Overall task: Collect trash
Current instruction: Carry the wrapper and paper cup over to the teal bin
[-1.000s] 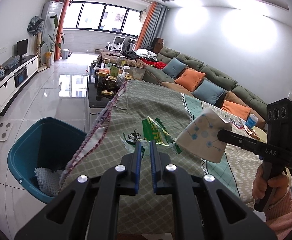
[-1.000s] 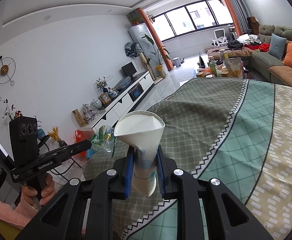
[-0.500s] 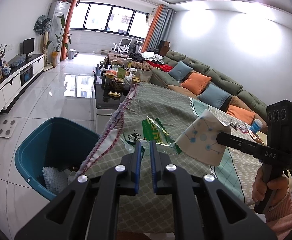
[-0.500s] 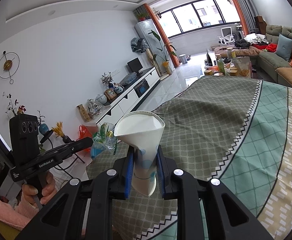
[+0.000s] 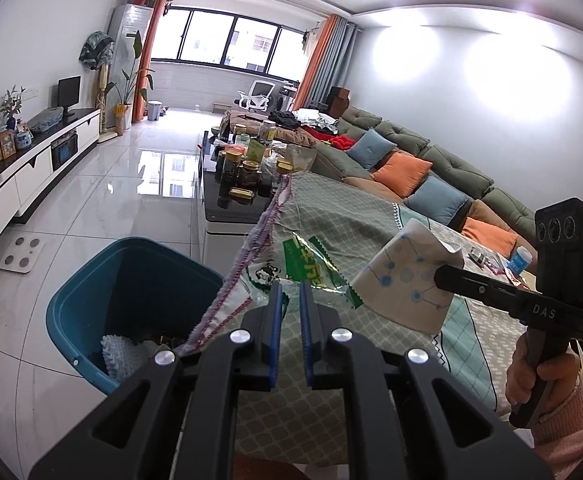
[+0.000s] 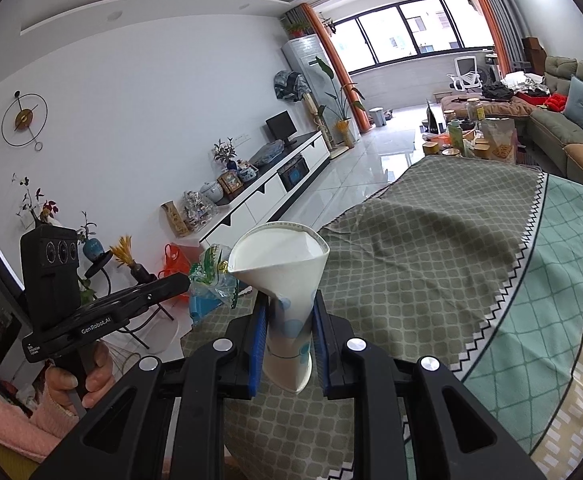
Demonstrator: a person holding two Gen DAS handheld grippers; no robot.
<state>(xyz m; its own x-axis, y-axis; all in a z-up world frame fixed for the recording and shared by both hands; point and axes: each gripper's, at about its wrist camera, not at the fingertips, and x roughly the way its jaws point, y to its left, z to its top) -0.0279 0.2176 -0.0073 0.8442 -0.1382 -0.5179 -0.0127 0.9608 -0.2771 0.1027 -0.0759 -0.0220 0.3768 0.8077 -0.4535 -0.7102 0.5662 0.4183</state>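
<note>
My left gripper (image 5: 289,294) is shut on a crinkled green and clear snack wrapper (image 5: 311,268), held over the table's left edge. The wrapper (image 6: 211,276) also shows in the right wrist view at the left gripper's tips. My right gripper (image 6: 287,320) is shut on a crushed white paper cup (image 6: 287,268) with blue dots, mouth up, above the green patterned tablecloth (image 6: 431,248). In the left wrist view the cup (image 5: 403,280) hangs just right of the wrapper. A teal bin (image 5: 131,276) stands on the floor below and left of the table edge.
A white textured item (image 5: 119,352) lies inside the bin. A dark coffee table (image 5: 231,200) crowded with jars stands beyond the table. A long sofa (image 5: 431,168) runs along the right, a TV cabinet (image 5: 31,168) along the left. A blue-capped bottle (image 5: 519,258) sits on the table.
Both grips hold as before. The cup and wrapper have drifted slightly toward the table's left edge, and more of the bin shows in the left wrist view.
</note>
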